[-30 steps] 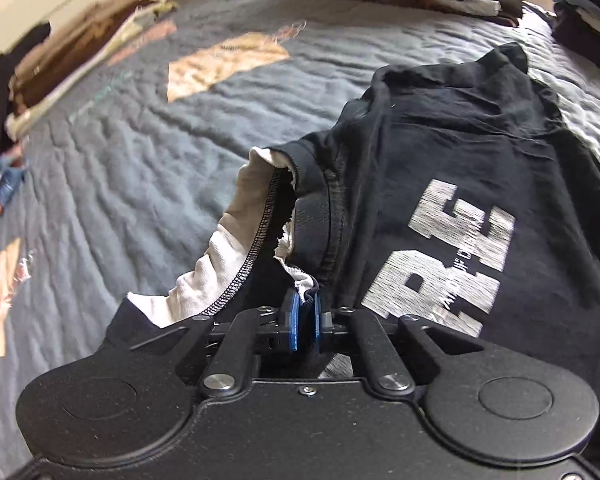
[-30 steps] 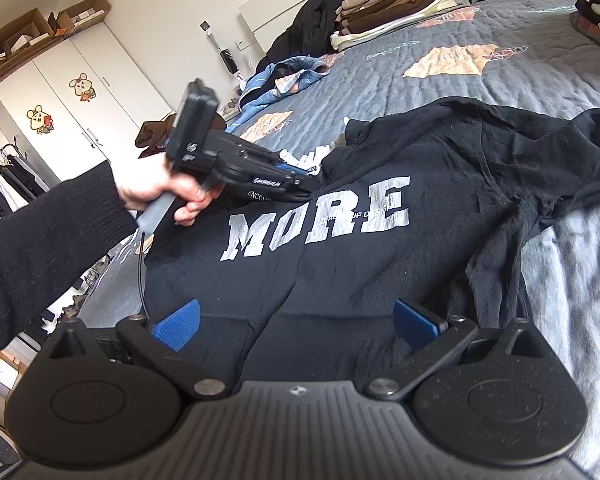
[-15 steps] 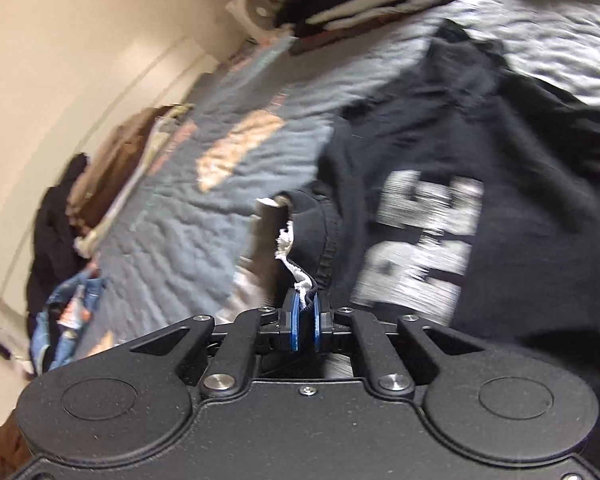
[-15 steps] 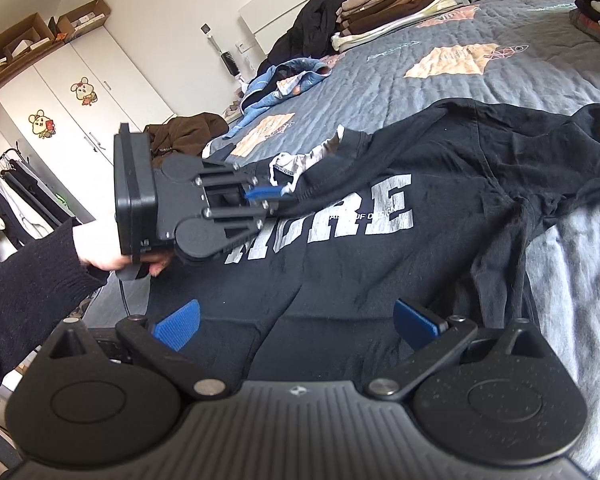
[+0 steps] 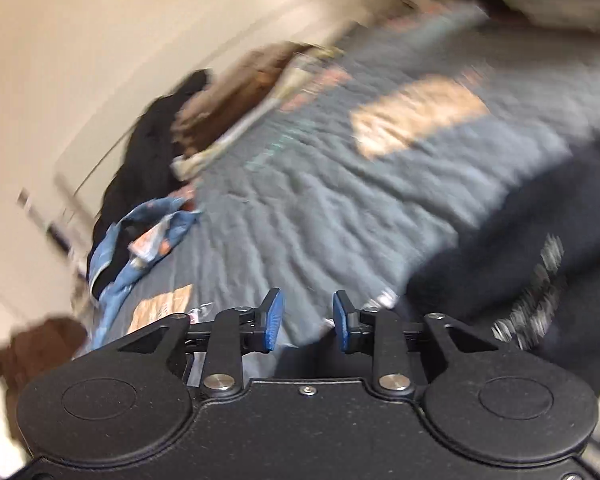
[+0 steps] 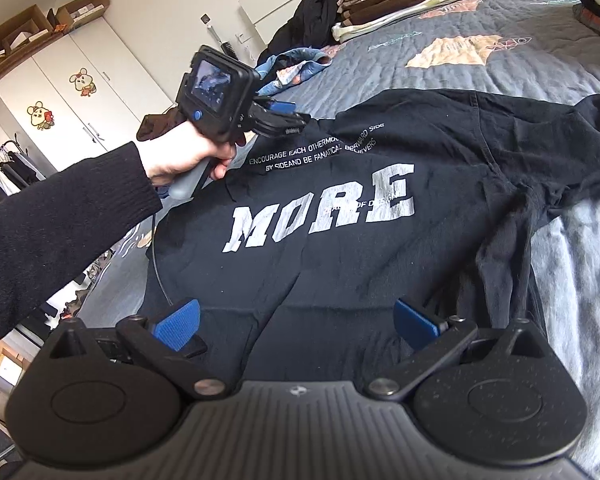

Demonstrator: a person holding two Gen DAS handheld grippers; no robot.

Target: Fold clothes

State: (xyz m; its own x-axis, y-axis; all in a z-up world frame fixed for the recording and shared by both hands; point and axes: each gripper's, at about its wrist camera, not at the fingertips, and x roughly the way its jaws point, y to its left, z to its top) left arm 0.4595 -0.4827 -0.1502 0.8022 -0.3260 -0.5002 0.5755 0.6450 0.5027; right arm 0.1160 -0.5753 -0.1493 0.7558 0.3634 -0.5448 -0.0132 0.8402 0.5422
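Grey bedspread (image 6: 540,64) bears black shirt (image 6: 340,240) — beside opening, empty left claw (image 5: 306,316).

T-shirt (image 6: 340,240) lies spread on the bed (image 6: 500,68), near side, lettering up. Left gripper (image 6: 288,118) hangs above its far left corner, not touching. Right gripper (image 6: 296,322) sits at the shirt's near edge. Folded pile (image 6: 400,0) at the far end of the bed; crumpled jeans (image 6: 296,66) just left of it. Wardrobe (image 6: 80,100) far left.
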